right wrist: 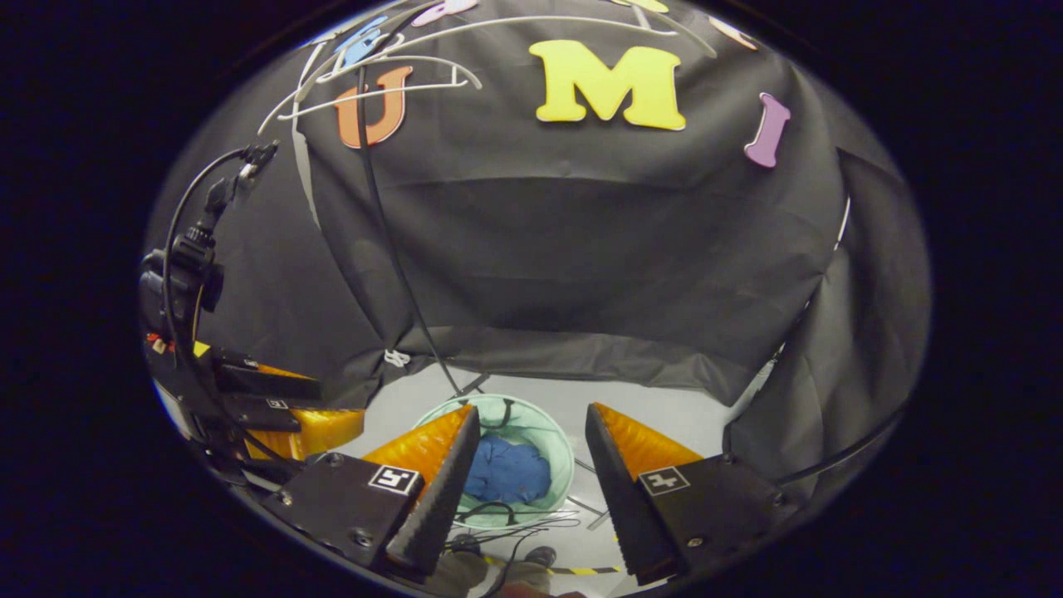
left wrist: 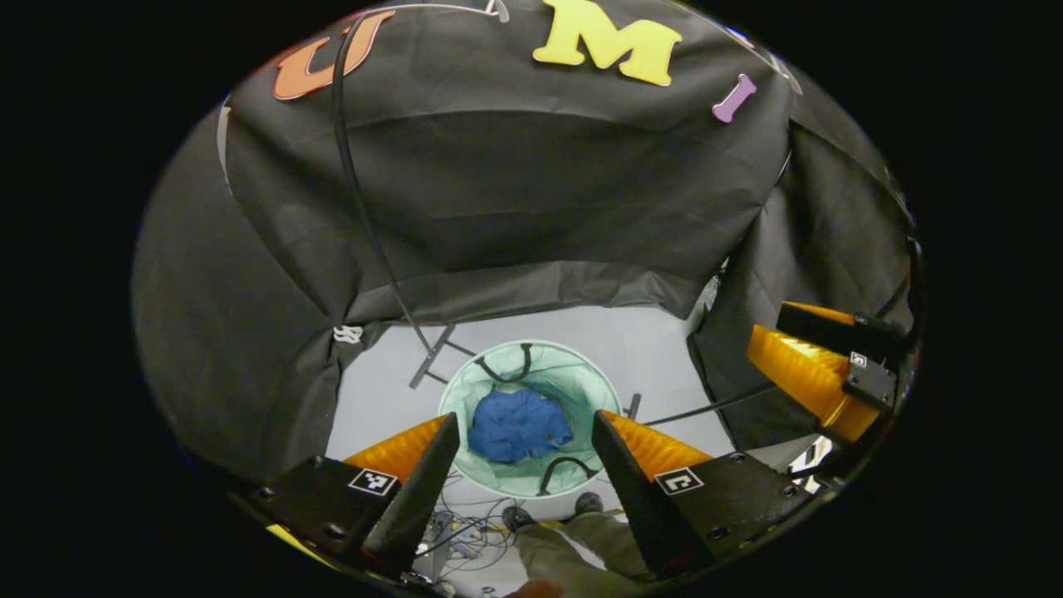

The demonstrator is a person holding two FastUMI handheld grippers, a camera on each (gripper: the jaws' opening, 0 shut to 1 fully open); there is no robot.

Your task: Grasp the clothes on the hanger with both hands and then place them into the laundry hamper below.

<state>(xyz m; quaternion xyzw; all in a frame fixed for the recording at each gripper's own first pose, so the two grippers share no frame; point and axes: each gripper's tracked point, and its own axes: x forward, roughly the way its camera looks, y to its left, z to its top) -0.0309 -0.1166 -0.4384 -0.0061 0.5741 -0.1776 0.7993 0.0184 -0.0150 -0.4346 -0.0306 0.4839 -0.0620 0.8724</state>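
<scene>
In the left gripper view, the left gripper (left wrist: 525, 465) hangs above the floor with its two black-faced orange fingers (left wrist: 415, 490) spread wide, nothing between them and nothing touching them. Framed in the gap, well below, stands the pale green laundry hamper (left wrist: 581, 378) on the grey floor (left wrist: 639, 340), and the blue clothes (left wrist: 516, 425) lie bunched inside it, near a black handle loop (left wrist: 563, 467) at the rim. At the right edge the right gripper (left wrist: 818, 365) shows from the side; how far it is open cannot be told from here. In the right gripper view, the right gripper (right wrist: 529, 482) is likewise spread wide and empty, its fingers (right wrist: 619, 490) apart over the same hamper (right wrist: 555, 444), where the blue clothes (right wrist: 508, 472) rest. The left gripper (right wrist: 282, 407) sits at the left edge with its cable looping upward. White hangers (right wrist: 390, 79) hang bare at the top, against the black cloth.
</scene>
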